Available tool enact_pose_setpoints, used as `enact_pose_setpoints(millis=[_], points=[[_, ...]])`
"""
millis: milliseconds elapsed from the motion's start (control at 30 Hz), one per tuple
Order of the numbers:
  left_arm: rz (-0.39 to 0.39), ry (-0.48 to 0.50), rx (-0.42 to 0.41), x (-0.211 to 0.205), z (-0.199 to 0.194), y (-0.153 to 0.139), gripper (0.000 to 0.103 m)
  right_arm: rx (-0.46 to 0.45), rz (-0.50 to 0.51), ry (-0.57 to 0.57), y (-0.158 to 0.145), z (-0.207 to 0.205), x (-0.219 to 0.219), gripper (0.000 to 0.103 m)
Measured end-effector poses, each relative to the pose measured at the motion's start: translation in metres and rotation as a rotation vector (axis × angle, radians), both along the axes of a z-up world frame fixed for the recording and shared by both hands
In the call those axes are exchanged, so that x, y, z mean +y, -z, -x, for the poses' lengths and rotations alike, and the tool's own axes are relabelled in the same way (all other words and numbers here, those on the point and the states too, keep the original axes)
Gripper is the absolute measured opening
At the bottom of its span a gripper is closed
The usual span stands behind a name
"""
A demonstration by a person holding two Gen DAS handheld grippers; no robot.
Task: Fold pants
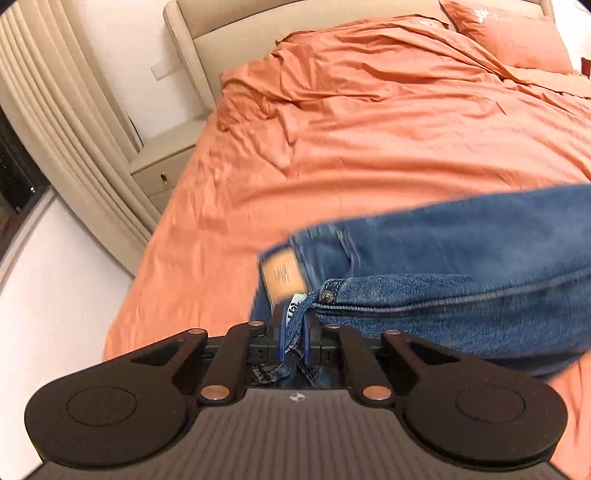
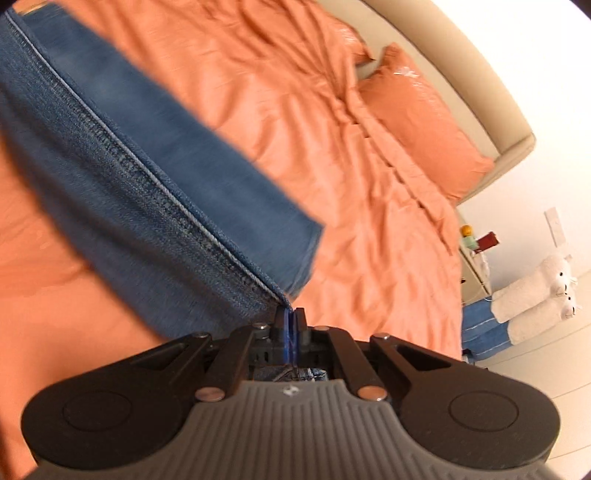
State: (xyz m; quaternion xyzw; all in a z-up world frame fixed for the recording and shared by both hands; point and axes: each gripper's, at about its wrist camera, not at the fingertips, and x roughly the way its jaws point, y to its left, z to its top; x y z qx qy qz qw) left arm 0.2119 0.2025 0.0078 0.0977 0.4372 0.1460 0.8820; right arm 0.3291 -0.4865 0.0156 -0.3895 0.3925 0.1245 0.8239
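Left gripper (image 1: 294, 332): we pinch the jeans (image 1: 461, 266) at the waistband.
Right gripper (image 2: 291, 326): we clamp a leg hem above the bed (image 2: 369, 206).

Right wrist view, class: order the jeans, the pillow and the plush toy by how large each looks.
1. jeans, largest, though they are nearest the camera.
2. pillow.
3. plush toy, smallest, but farthest away, so true size is unsure.

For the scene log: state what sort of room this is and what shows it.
Almost certainly a bedroom. A large bed with orange bedding and a matching pillow fills both views, backed by a padded beige headboard, with a nightstand beside it. Blue jeans are being held above the bed.
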Motion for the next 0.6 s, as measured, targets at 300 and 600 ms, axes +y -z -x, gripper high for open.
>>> enact_pose_setpoints(millis=[300,600], points=[[-0.013,-0.032,0.073,0.01,-0.124,0.044,0.009,0.027,-0.034,0.124,0.048,-0.156,0.033,0.0],[-0.002,-0.048,0.2,0.023,-0.188,0.129,0.009,0.146,0.06,0.148,0.155,-0.24,0.058,0.0]])
